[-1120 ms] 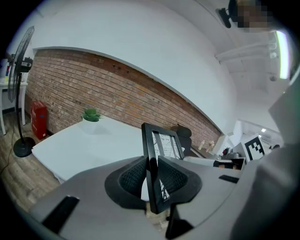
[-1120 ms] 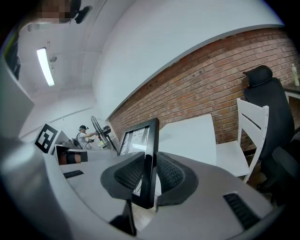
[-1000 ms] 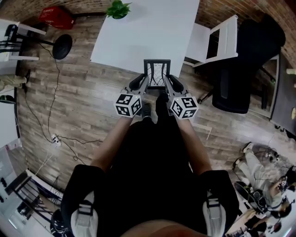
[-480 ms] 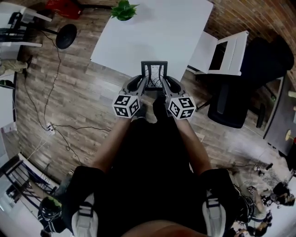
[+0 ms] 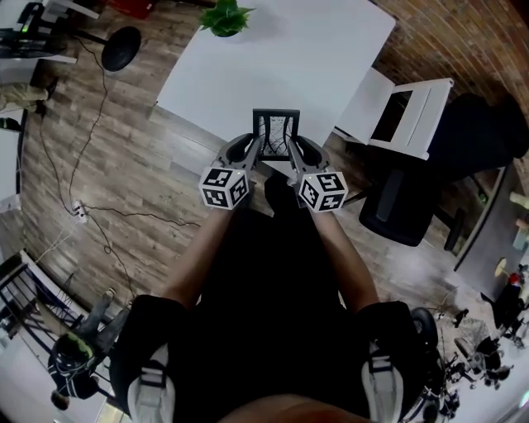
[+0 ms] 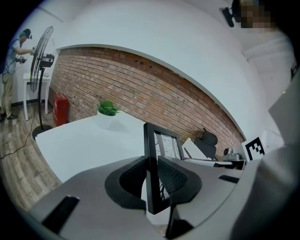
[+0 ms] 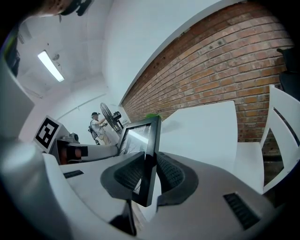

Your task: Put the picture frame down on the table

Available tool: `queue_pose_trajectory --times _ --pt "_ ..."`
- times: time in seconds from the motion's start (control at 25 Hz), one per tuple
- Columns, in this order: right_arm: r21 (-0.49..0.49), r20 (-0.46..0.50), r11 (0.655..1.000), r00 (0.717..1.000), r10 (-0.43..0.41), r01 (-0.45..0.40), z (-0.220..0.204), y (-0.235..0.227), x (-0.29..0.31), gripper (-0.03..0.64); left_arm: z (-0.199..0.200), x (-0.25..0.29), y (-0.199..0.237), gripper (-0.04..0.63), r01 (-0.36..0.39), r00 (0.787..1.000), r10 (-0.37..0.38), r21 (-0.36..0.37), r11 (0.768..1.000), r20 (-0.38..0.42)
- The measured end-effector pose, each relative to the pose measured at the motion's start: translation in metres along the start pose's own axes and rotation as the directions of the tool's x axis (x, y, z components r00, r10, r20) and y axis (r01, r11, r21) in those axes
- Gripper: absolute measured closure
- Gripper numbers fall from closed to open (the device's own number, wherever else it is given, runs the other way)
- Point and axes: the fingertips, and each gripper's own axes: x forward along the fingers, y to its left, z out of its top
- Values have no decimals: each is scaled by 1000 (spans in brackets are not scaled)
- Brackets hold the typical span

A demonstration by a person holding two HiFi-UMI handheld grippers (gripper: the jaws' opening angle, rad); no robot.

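A black picture frame (image 5: 275, 132) with a white branch print is held upright between both grippers, over the near edge of the white table (image 5: 281, 58). My left gripper (image 5: 259, 150) is shut on the frame's left bar (image 6: 151, 173). My right gripper (image 5: 292, 152) is shut on the frame's right bar (image 7: 149, 164). In the head view the frame's lower part is hidden behind the jaws. Whether its bottom edge touches the table I cannot tell.
A potted green plant (image 5: 226, 16) stands at the table's far edge. A white chair (image 5: 405, 116) and a black office chair (image 5: 430, 190) are to the right. Cables (image 5: 91, 206) run over the wood floor on the left. A person (image 6: 9, 75) stands by a fan far left.
Both grippers with the frame have come slightly farther over the table's near edge as the person stepped closer. The grip on the frame is unchanged.
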Motion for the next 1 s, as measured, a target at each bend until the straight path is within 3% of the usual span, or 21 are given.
queue_pose_trajectory --times 0.44,1.0 --pt "-21 -27 1000 999 20 -20 17 -12 15 538 15 15 4 508 -23 1000 23 -12 1000 3" --pt "10 -10 998 998 -63 63 30 -24 34 538 30 42 17 508 60 996 -57 51 997 -67"
